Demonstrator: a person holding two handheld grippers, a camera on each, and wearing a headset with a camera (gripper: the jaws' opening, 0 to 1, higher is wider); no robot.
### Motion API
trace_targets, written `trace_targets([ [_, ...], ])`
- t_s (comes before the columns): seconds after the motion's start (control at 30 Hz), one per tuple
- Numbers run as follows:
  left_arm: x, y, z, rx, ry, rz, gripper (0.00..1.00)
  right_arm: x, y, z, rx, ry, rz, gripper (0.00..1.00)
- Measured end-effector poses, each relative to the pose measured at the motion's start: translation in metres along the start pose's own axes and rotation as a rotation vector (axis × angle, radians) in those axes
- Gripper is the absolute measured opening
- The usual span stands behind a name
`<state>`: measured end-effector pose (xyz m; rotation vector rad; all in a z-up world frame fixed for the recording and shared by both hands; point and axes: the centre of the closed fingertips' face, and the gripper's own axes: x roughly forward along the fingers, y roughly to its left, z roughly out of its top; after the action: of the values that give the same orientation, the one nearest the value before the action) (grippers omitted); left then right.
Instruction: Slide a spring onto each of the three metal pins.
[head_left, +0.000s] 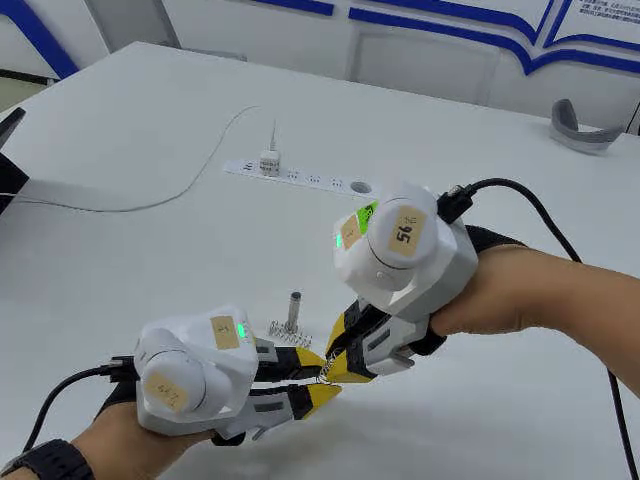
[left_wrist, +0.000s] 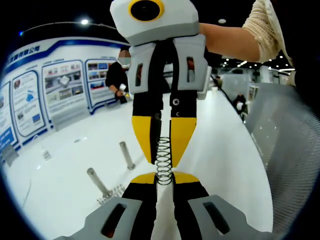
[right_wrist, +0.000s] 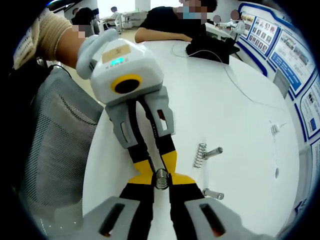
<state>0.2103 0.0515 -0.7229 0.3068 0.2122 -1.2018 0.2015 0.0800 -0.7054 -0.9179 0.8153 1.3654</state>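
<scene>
A small metal spring (left_wrist: 164, 161) spans the meeting yellow tips of both grippers. My left gripper (left_wrist: 164, 178) pinches its near end. My right gripper (right_wrist: 161, 181) reaches in from the opposite side and closes on the other end; in its view the spring (right_wrist: 161, 178) shows end-on. In the head view the tips meet at the spring (head_left: 326, 368), left gripper (head_left: 316, 385) low, right gripper (head_left: 338, 352) above. Just behind them a metal pin (head_left: 294, 309) stands upright with a loose spring (head_left: 288, 333) lying at its foot. Two bare pins (left_wrist: 126, 155) (left_wrist: 97, 181) show beside more loose springs (left_wrist: 113, 192).
A white power strip (head_left: 318, 181) with a plugged adapter (head_left: 270, 158) and a thin cable lies further back on the white table (head_left: 150, 230). A grey curved object (head_left: 584, 128) sits at the far right. A mesh chair (right_wrist: 55, 130) stands at the table's near edge; people sit beyond.
</scene>
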Motion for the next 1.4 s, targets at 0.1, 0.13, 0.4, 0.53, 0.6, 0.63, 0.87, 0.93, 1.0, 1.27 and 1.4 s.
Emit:
trace_targets([
  [0.1,-0.001,0.002,0.000,0.003,-0.002,0.007,0.11,0.000,-0.001,-0.001,0.002,-0.001,-0.003,0.12],
  [0.13,-0.002,0.002,0.000,0.000,-0.001,0.010,0.11,-0.001,-0.002,-0.001,0.003,-0.001,-0.005,0.12],
  [0.4,-0.009,0.008,-0.009,-0.035,0.011,0.037,0.17,-0.009,-0.011,-0.009,0.025,0.009,-0.029,0.12],
  [0.53,-0.016,0.014,-0.013,-0.054,0.013,0.058,0.21,-0.014,-0.015,-0.012,0.035,0.011,-0.040,0.12],
  [0.6,-0.020,0.017,-0.015,-0.053,0.016,0.071,0.23,-0.016,-0.018,-0.015,0.040,0.014,-0.049,0.12],
  [0.63,-0.022,0.020,-0.016,-0.059,0.016,0.080,0.24,-0.018,-0.020,-0.016,0.045,0.015,-0.052,0.12],
  [0.87,-0.037,0.035,-0.023,-0.082,0.018,0.134,0.32,-0.031,-0.033,-0.023,0.061,0.022,-0.087,0.12],
  [0.93,-0.040,0.039,-0.025,-0.086,0.021,0.147,0.33,-0.035,-0.039,-0.025,0.067,0.027,-0.100,0.12],
  [1.0,-0.042,0.042,-0.027,-0.093,0.023,0.160,0.36,-0.038,-0.044,-0.027,0.072,0.032,-0.109,0.12],
  [1.27,-0.047,0.049,-0.034,-0.108,0.030,0.192,0.42,-0.049,-0.063,-0.032,0.085,0.047,-0.141,0.12],
  [1.4,-0.048,0.050,-0.037,-0.117,0.035,0.198,0.47,-0.052,-0.069,-0.032,0.093,0.050,-0.152,0.12],
])
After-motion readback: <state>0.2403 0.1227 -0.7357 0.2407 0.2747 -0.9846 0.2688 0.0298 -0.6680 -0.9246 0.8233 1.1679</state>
